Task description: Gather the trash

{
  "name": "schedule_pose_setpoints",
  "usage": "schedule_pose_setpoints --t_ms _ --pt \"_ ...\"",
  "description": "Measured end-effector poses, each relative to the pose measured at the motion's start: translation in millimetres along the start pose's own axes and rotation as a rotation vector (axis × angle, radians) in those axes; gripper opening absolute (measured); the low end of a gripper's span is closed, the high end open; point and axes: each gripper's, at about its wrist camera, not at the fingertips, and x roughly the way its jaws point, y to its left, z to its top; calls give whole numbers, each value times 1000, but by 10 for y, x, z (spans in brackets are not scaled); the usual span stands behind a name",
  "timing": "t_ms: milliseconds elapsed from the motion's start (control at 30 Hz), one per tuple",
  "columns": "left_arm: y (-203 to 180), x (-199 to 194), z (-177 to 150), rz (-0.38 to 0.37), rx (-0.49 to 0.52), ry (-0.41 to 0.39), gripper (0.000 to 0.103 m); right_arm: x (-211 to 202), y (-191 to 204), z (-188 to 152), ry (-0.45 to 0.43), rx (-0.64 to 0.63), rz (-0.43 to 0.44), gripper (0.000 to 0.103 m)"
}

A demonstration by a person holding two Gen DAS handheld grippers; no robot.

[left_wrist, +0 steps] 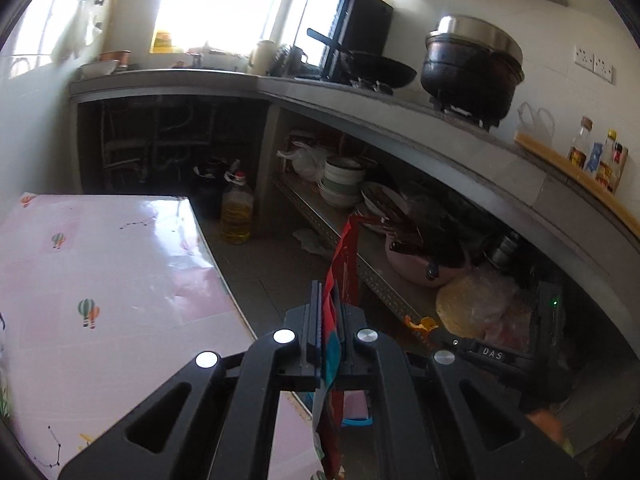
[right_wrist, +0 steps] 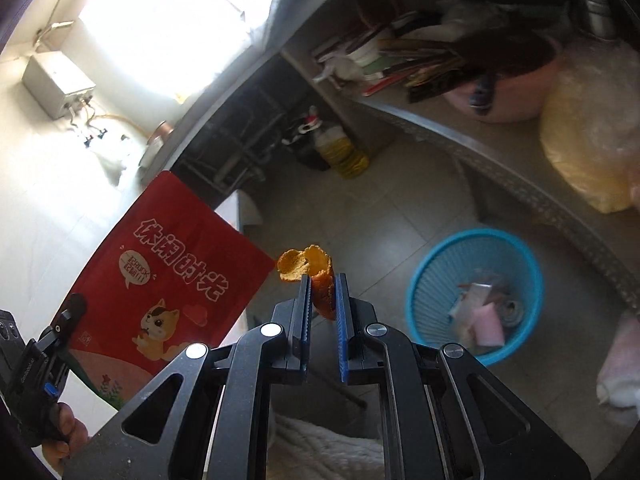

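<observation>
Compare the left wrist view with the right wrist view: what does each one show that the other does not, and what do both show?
Only the left wrist view shows the pink table, the counter top with the black pot and wok, and the left gripper shut on the red bag's edge.
Only the right wrist view shows the blue basket with wrappers in it, the red bag's printed front, and the right gripper shut on an orange peel.
Both show the oil bottle on the floor and the pink basin on the shelf.

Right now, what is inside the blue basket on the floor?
The blue basket holds crumpled wrappers, pink, white and greyish. Whatever lies beneath them, and the basket's bottom, is covered.
</observation>
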Motion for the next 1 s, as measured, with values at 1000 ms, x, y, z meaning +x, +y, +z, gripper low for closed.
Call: schedule_pose_setpoints --t_ms 1000 --pt "-859 3478 -863 155 409 654 43 495 -1516 -251 164 263 -224 10"
